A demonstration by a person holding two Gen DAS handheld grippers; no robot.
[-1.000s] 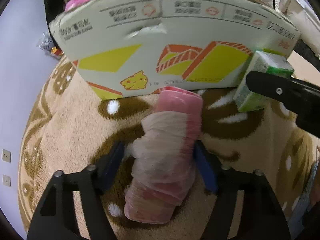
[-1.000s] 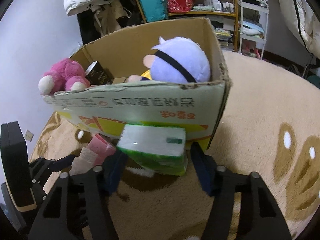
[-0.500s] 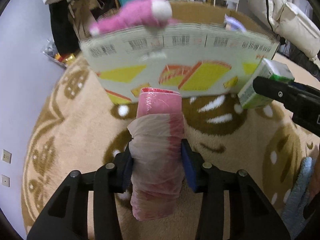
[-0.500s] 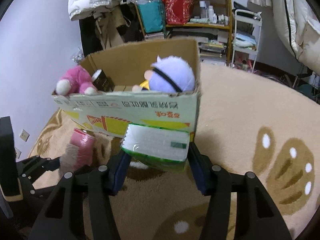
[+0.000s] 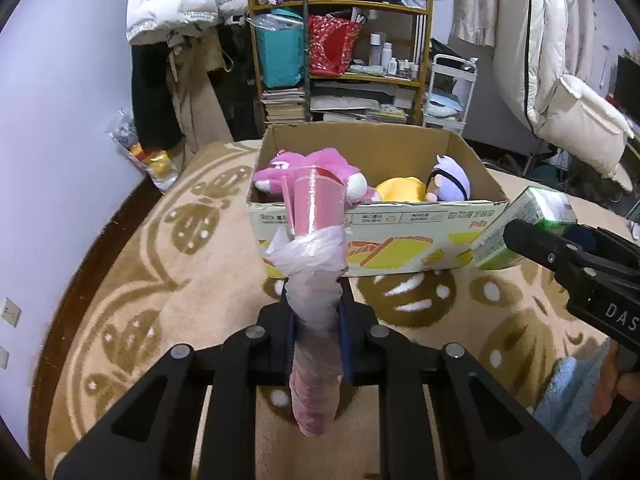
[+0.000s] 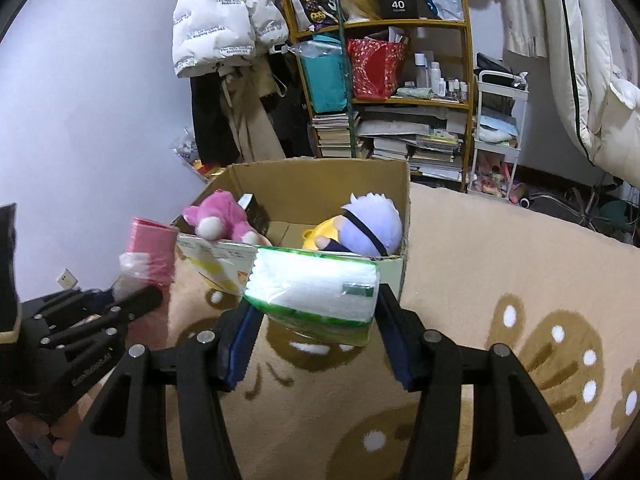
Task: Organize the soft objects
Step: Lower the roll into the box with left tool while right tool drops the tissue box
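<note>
My left gripper (image 5: pixel 314 312) is shut on a pink roll wrapped in thin plastic (image 5: pixel 316 240) and holds it upright above the rug, in front of the cardboard box (image 5: pixel 400 224). My right gripper (image 6: pixel 312 320) is shut on a green-and-white tissue pack (image 6: pixel 314 290), lifted near the box's front right corner. The pack also shows in the left wrist view (image 5: pixel 524 220). The roll shows in the right wrist view (image 6: pixel 150 252). In the box lie a pink plush (image 5: pixel 304 172) and a purple-haired plush (image 6: pixel 372 226).
A beige rug with brown patterns (image 5: pixel 140 280) covers the floor. A cluttered bookshelf (image 5: pixel 340 60) and hanging coats (image 5: pixel 172 8) stand behind the box. A white cart (image 6: pixel 500 132) stands at the right. A blue cloth (image 5: pixel 568 396) lies at the lower right.
Both grippers rose and pulled back from the box, lifting the pink roll and the tissue pack off the rug. The left jaws closed tighter on the roll. The box interior came into view.
</note>
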